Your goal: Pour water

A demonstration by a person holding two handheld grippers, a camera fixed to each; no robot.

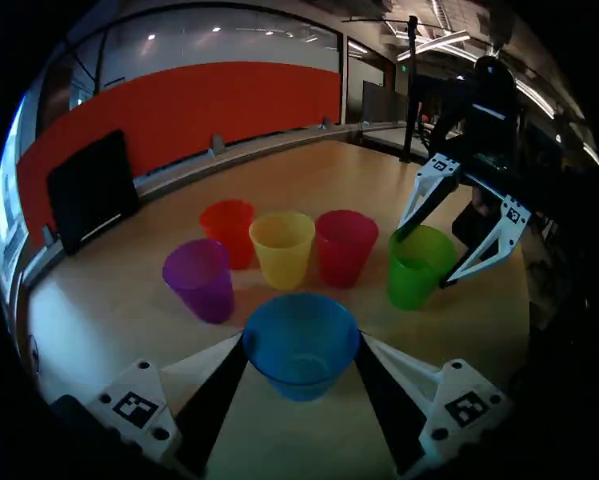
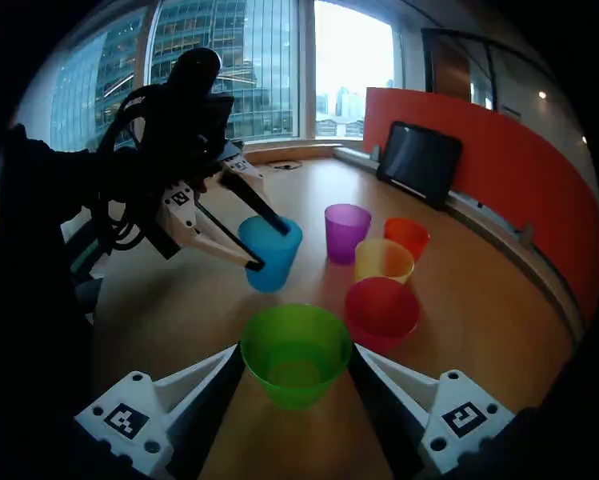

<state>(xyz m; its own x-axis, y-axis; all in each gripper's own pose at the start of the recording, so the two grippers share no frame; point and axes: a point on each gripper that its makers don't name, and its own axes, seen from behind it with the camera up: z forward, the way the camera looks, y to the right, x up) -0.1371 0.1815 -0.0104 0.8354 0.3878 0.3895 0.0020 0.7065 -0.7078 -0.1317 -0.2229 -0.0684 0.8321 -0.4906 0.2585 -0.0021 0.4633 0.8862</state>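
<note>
A: Holding the blue cup (image 1: 301, 344) tight in the left gripper (image 1: 301, 356), squeezing it from both sides.
B: And the right gripper (image 2: 297, 364)?
A: Same thing. Closed down to the width of the green cup (image 2: 297, 352), pressing on both its sides.
B: Any water inside?
A: Hard to tell. Maybe a little at the bottom, but can't say for sure.
B: Lifted off the table (image 1: 123, 312)?
A: Can't tell that either. Looks low, close to the wood.
B: So which step?
A: Seems like the grabbing part, done. No pouring yet. Both cups upright and well apart, with the purple cup (image 1: 201, 280), orange cup (image 1: 229, 228), yellow cup (image 1: 283, 248) and red cup (image 1: 345, 246) bunched on the table near them.
B: And next?
A: Probably lift one cup over the other, rim above rim, then tip slowly. Must keep the lower cup straight and steer clear of the red cup, just beside the green one. Go gently, so nothing spills.
</note>
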